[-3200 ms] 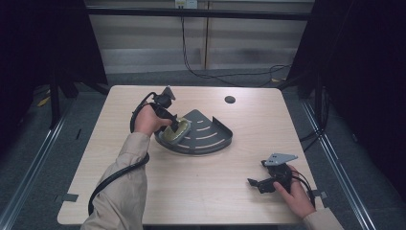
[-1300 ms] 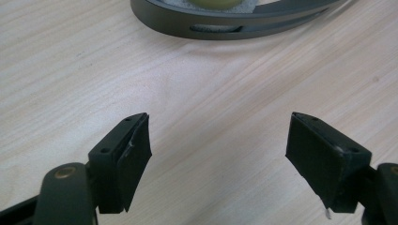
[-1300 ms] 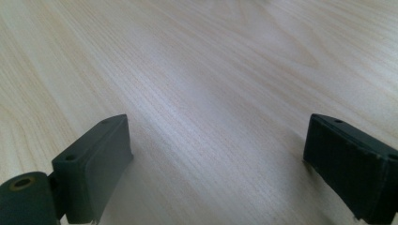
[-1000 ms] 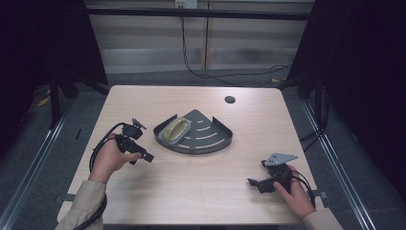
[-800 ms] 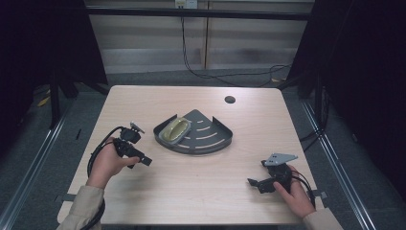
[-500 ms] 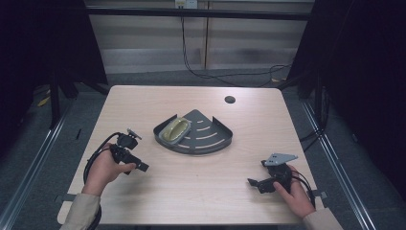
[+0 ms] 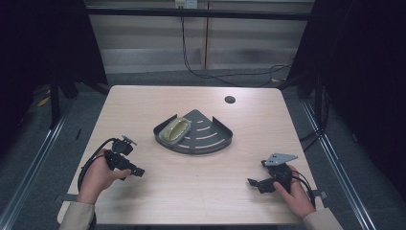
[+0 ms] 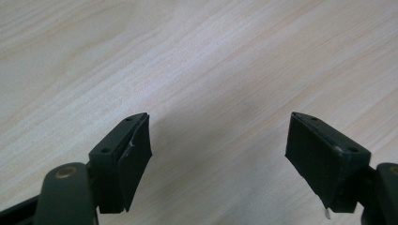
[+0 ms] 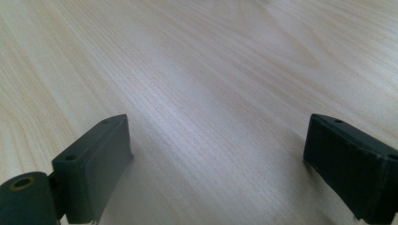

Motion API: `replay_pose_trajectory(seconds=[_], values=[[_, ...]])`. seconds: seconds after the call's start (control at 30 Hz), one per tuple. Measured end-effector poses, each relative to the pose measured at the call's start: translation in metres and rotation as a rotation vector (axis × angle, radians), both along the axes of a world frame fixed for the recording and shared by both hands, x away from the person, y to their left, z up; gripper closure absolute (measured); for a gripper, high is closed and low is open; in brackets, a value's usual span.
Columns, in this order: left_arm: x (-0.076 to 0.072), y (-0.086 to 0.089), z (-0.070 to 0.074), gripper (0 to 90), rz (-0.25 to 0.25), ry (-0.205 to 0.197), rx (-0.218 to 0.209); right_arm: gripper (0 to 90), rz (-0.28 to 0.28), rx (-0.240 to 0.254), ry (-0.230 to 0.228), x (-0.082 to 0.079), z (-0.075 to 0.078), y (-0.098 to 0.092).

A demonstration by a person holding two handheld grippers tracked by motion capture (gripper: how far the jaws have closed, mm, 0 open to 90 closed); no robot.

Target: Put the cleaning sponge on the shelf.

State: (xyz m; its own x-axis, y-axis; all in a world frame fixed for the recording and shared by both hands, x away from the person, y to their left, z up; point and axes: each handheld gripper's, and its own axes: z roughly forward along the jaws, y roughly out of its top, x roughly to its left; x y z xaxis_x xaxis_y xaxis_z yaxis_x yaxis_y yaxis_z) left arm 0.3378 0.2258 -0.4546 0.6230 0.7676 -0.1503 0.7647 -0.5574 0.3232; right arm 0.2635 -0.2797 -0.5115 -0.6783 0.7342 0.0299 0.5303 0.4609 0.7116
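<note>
A dark grey quarter-round tray (image 7: pixel 206 139) sits in the middle of the table, and a yellow-green oval object (image 7: pixel 175 130) lies in its left part. My left gripper (image 7: pixel 136 170) rests low over the table's left front, well apart from the tray. Its jaws stand open over bare wood (image 8: pixel 218 140). My right gripper (image 7: pixel 252 182) is at the right front, jaws open over bare wood (image 9: pixel 216 150), with a grey three-cornered plate (image 7: pixel 280 158) on top.
The light wooden table (image 7: pixel 191 196) has a small dark round hole (image 7: pixel 230 99) near its back edge. Black cables trail from both grippers. Dark floor and frame rails surround the table.
My left gripper has drawn away from the tray toward the table's left front edge, with nothing in its jaws. The oval object stays in the tray. My right gripper has not moved.
</note>
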Motion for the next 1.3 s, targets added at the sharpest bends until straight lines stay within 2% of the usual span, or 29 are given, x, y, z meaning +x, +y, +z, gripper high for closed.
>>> replay_pose_trajectory(seconds=[0.2,0.37,0.57,0.7,0.8,0.87,1.03,1.1,1.13,1.23,1.3], values=[[-0.005,0.004,-0.005,22.2,-0.003,0.002,0.012,7.3,0.0,0.0,0.0,0.0,0.0,0.0],[-0.009,0.006,-0.009,22.2,-0.006,-0.016,0.02,7.2,0.0,-0.001,0.0,0.0,0.0,0.0],[-0.013,0.008,-0.019,21.9,-0.032,-0.006,0.044,7.2,0.0,-0.001,0.0,0.0,0.0,0.0],[-0.014,0.008,-0.019,20.3,-0.05,-0.02,0.056,7.2,0.0,-0.001,0.0,0.0,0.0,0.0],[-0.016,0.007,-0.022,17.5,-0.06,-0.045,0.061,7.2,-0.001,0.0,0.0,0.0,0.0,0.0],[-0.02,0.005,-0.024,14.4,-0.084,-0.077,0.083,7.2,0.0,-0.001,0.0,0.0,0.0,0.0],[-0.024,0.008,-0.03,7.9,-0.062,-0.125,0.046,7.1,0.001,-0.002,-0.001,0.0,0.0,0.0],[-0.026,0.01,-0.033,0.5,-0.058,-0.143,0.036,7.1,0.0,-0.002,-0.002,0.0,0.0,0.0],[-0.027,0.012,-0.033,0.0,-0.067,-0.146,0.036,7.1,0.0,-0.002,-0.002,0.0,0.0,0.0],[-0.03,0.012,-0.034,0.0,-0.047,-0.157,0.02,7.1,0.001,-0.002,-0.001,0.0,0.0,0.0],[-0.03,0.013,-0.034,0.0,-0.053,-0.159,0.022,7.1,0.001,-0.002,-0.002,0.0,0.0,0.0]])
